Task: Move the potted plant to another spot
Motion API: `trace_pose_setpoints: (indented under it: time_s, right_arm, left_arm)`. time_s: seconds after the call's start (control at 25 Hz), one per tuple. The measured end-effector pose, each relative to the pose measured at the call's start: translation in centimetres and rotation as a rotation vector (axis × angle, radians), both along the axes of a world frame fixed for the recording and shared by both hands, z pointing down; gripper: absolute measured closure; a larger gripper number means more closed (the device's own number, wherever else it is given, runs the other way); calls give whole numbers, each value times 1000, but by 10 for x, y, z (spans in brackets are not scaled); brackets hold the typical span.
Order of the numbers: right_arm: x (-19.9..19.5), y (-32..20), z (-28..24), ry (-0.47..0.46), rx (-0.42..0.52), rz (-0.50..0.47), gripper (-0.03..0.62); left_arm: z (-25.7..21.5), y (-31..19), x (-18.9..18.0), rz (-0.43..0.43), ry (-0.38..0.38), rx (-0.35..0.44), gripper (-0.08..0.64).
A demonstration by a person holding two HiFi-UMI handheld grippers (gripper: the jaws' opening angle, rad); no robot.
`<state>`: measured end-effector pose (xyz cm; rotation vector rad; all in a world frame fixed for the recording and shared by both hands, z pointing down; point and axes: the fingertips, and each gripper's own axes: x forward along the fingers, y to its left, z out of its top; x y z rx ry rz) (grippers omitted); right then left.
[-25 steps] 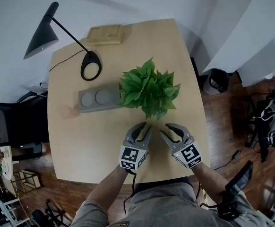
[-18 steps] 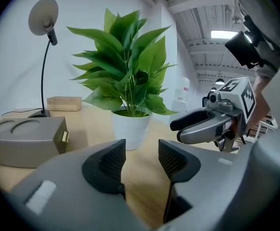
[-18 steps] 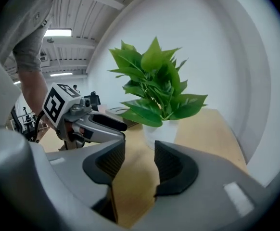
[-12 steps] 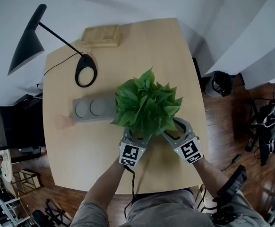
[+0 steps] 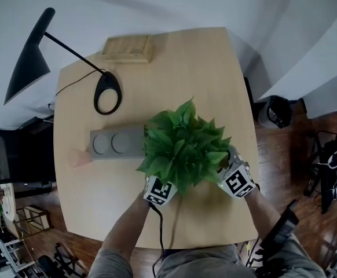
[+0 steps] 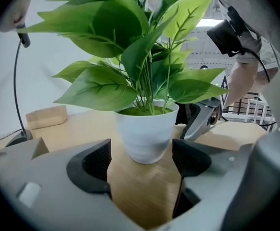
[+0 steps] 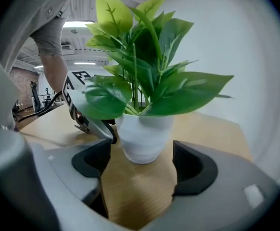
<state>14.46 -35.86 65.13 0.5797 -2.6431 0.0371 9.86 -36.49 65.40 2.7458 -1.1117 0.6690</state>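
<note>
2 grippers face the pot [image 6: 147,131] from 2 sides. In the head view the plant [image 5: 183,146] stands on the table [image 5: 197,62], a little toward 5 o'clock from the table's middle, and its leaves cover the jaws of both. The left gripper [image 6: 142,160] sits at 7 o'clock of the plant and the right gripper [image 7: 141,162] at 4 o'clock.

The jaws of both have just been opening and now stand wide apart, touching nothing. In each gripper view the white pot lies straight at 12 o'clock, in line with the gap. Its foot is at the mouth of the jaws, not yet deep between them. In the left gripper view the right gripper shows behind the pot at 2 o'clock.

The pot stands upright and the jaws open level, so I judge they fit across its round wall. Both hands look equally near. Each probably needs only a short push toward 12 o'clock before closing, and the tips could meet behind the pot.
</note>
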Motion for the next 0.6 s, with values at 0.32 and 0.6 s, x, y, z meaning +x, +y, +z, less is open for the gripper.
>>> trace_pose_setpoints:
  time_s: [0.32,0.6]
  right_arm:
    - [-8,-11,-4,-39,9,-37,296]
    - [-7,-3,-9,-42,-2,-27,295]
  left_arm:
    - [-2,-6,2,16,-5,14,233]
    - [-5,2,4,-1,5,-6,233]
